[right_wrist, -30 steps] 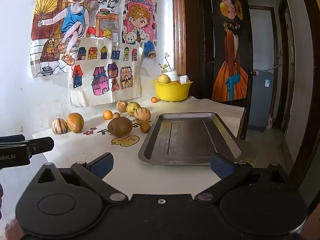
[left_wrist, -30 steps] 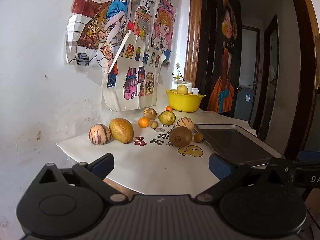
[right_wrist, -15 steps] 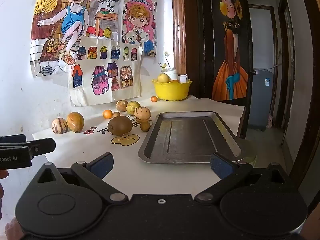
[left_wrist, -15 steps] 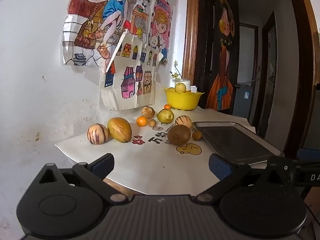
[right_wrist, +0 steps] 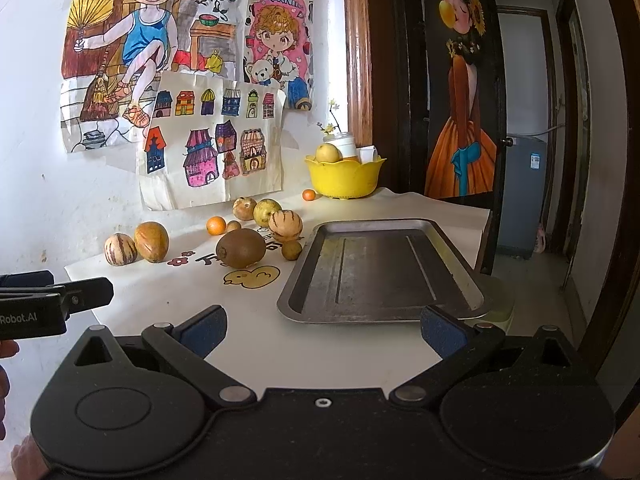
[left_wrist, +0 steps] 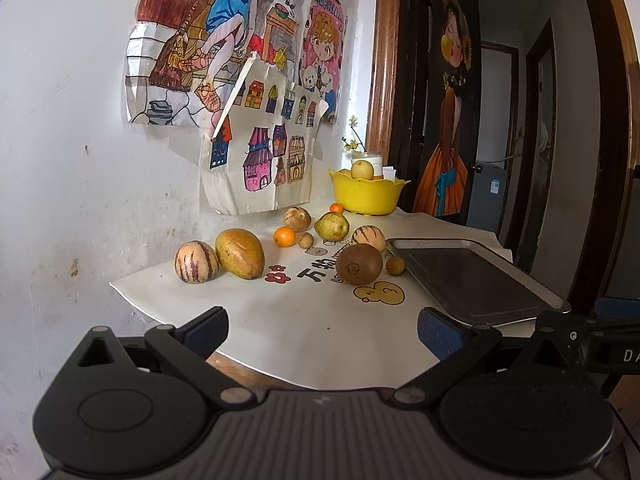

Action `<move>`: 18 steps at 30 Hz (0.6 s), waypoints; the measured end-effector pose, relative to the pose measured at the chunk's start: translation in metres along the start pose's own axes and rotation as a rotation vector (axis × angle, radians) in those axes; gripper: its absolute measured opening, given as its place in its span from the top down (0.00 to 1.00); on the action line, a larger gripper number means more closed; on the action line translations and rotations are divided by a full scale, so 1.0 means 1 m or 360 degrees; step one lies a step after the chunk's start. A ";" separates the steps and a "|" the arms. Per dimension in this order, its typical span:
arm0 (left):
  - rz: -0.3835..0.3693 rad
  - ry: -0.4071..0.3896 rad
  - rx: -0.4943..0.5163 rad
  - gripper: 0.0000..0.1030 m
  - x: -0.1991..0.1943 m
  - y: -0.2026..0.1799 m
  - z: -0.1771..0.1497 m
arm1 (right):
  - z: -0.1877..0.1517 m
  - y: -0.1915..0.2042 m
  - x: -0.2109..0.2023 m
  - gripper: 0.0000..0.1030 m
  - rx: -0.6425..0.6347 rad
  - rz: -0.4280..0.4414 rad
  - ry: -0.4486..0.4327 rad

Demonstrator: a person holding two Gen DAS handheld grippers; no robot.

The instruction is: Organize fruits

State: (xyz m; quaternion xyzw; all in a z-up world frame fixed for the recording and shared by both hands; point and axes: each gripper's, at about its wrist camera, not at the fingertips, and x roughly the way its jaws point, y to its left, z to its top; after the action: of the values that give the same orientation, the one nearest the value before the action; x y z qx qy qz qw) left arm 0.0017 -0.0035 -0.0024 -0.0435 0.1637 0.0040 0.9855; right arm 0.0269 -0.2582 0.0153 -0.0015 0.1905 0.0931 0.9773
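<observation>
Several fruits lie on the white table along the wall: a striped melon (left_wrist: 196, 262), a mango (left_wrist: 240, 253), an orange (left_wrist: 284, 237), a brown kiwi (left_wrist: 359, 264), a green pear (left_wrist: 331, 226) and a second striped melon (left_wrist: 368, 238). An empty metal tray (right_wrist: 380, 270) sits to their right. My left gripper (left_wrist: 322, 330) is open and empty at the table's near edge. My right gripper (right_wrist: 322, 328) is open and empty, just short of the tray. The kiwi (right_wrist: 241, 248) also shows in the right wrist view.
A yellow bowl (right_wrist: 345, 176) holding a pear stands at the back by the door frame, a small orange (right_wrist: 308, 195) beside it. Drawings hang on the wall to the left. The table's right edge drops to a doorway. The left gripper's body (right_wrist: 48, 302) shows at left.
Both grippers have shifted only slightly toward the table; the fruits and tray have not moved.
</observation>
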 end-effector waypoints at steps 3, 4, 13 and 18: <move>0.0005 -0.0001 -0.0004 0.00 0.000 0.001 0.000 | 0.000 -0.001 0.000 0.00 0.0002 0.0000 0.0003; 0.0004 0.0001 -0.0008 0.00 0.000 0.001 0.000 | 0.000 -0.001 0.000 0.00 0.0004 -0.0001 0.0003; 0.0007 0.0007 -0.0019 0.00 0.001 0.003 -0.001 | -0.002 0.000 -0.001 0.00 0.0000 0.0000 0.0011; 0.0006 0.0015 -0.0025 0.00 0.000 0.004 -0.001 | -0.001 -0.001 -0.001 0.00 0.0001 -0.0003 0.0013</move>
State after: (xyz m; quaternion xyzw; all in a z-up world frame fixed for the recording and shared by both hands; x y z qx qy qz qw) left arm 0.0016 -0.0001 -0.0042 -0.0509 0.1684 0.0069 0.9844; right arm 0.0255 -0.2590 0.0142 -0.0017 0.1946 0.0921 0.9766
